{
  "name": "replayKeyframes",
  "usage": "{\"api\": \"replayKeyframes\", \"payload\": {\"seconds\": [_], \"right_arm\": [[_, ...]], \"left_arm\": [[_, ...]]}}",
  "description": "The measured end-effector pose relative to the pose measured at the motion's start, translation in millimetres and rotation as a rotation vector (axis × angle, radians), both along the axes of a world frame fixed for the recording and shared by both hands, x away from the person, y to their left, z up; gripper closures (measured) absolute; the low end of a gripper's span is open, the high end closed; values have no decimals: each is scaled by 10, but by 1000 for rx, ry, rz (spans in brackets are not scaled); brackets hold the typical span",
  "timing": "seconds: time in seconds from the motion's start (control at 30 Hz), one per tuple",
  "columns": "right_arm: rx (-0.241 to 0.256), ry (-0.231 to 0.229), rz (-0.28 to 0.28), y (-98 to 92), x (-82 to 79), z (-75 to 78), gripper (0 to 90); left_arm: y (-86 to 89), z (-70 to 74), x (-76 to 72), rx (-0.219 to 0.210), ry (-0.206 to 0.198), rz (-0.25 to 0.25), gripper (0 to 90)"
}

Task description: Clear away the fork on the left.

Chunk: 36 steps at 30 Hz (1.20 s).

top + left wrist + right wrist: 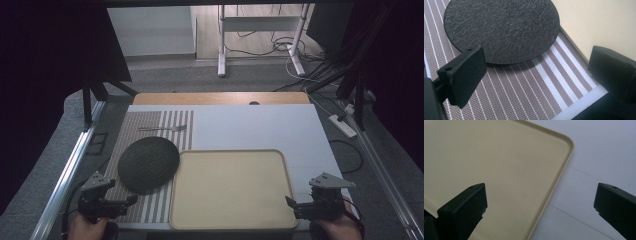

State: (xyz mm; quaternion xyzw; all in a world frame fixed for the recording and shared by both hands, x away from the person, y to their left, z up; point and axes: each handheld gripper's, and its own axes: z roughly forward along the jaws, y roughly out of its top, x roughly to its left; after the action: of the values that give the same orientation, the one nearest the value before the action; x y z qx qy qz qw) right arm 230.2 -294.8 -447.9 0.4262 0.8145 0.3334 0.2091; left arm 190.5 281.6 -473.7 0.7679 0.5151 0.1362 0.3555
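Round, rough-textured dark slate plate (148, 163) lies flat on striped woven placemat (150, 210), edge touching smooth beige rounded-corner tray (231, 222). Left gripper (131, 200) just beside plate, jaws wide apart, empty. Right gripper (289, 202) wide open, empty, over tray edge.

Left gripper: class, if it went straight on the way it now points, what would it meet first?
Most likely the dark round plate. The left gripper is open over the striped placemat, and its fingers frame the plate's near edge just ahead. Height over the mat is unclear, so it might skim above.
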Motion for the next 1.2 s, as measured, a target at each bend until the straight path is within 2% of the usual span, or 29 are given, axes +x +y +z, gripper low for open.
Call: {"api": "replayKeyframes", "payload": {"seconds": [0.23, 0.4, 0.6, 0.93, 1.13, 1.2], "right_arm": [[3, 17, 7, 0, 15, -6, 0], [0, 20, 9, 3, 17, -8, 0], [-4, 25, 16, 7, 18, -10, 0], [-7, 31, 19, 14, 23, -14, 0], [-8, 32, 19, 16, 26, -16, 0], [-10, 31, 19, 18, 25, -16, 0]], "left_arm": [[10, -5, 43, -25, 34, -32, 4], [-29, -3, 100, 1, -2, -66, 2], [-41, -2, 160, 3, -15, -90, 11], [-48, 4, 284, 50, -41, -92, 9], [-23, -28, 386, 26, -19, -82, 9], [-14, -38, 413, 14, -30, -88, 9]]}}
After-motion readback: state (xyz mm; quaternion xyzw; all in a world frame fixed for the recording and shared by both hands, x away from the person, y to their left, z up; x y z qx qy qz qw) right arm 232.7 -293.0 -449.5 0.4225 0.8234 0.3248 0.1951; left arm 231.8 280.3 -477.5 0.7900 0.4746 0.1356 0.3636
